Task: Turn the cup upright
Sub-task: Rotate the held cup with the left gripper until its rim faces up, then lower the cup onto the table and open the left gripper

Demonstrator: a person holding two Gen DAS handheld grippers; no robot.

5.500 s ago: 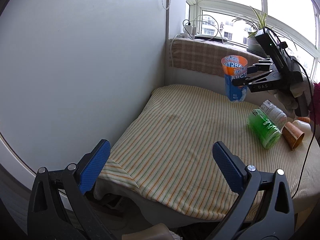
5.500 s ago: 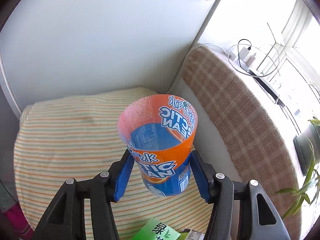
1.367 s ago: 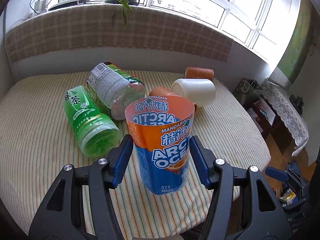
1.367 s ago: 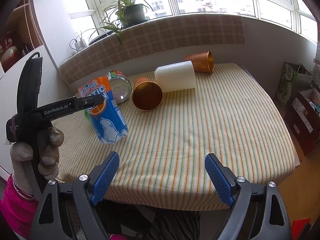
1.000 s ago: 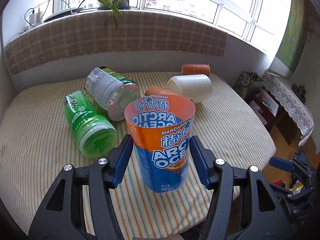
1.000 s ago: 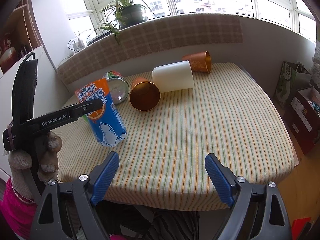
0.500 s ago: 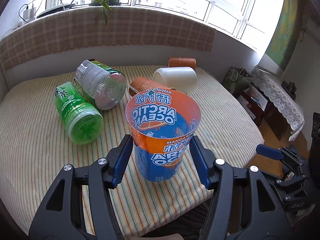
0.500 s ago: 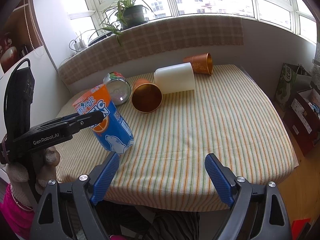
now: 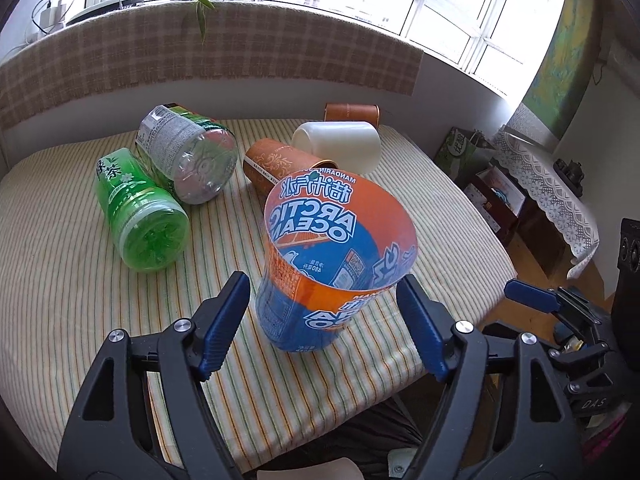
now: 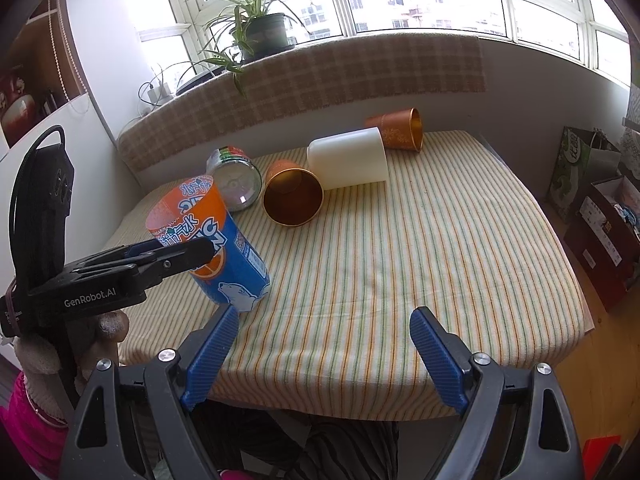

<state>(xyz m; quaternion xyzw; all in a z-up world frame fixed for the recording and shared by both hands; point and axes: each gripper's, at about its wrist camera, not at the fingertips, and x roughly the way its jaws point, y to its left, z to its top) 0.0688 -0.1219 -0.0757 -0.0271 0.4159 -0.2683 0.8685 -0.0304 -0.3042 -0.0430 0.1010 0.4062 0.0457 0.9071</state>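
An orange and blue Arctic Ocean cup [image 9: 320,280] stands mouth up, leaning a little, on the striped table [image 9: 60,300] near its front edge. My left gripper [image 9: 324,320] is open, its blue pads apart from the cup's sides. In the right wrist view the cup [image 10: 224,252] leans left, with the left gripper [image 10: 176,256] beside it. My right gripper [image 10: 320,356] is open and empty, low at the table's front edge.
Lying on their sides behind the cup: a green tea bottle cup [image 9: 140,212], a clear labelled cup [image 9: 188,160], two copper cups [image 9: 276,164] [image 9: 352,114] and a white cup [image 9: 340,144]. A checked sill with a plant [image 10: 256,32] stands behind. Bags [image 10: 576,168] stand on the floor at right.
The left gripper has opened and its pads have come away from the cup. The cup now rests on the table, tilted more towards the camera. The right gripper has not moved.
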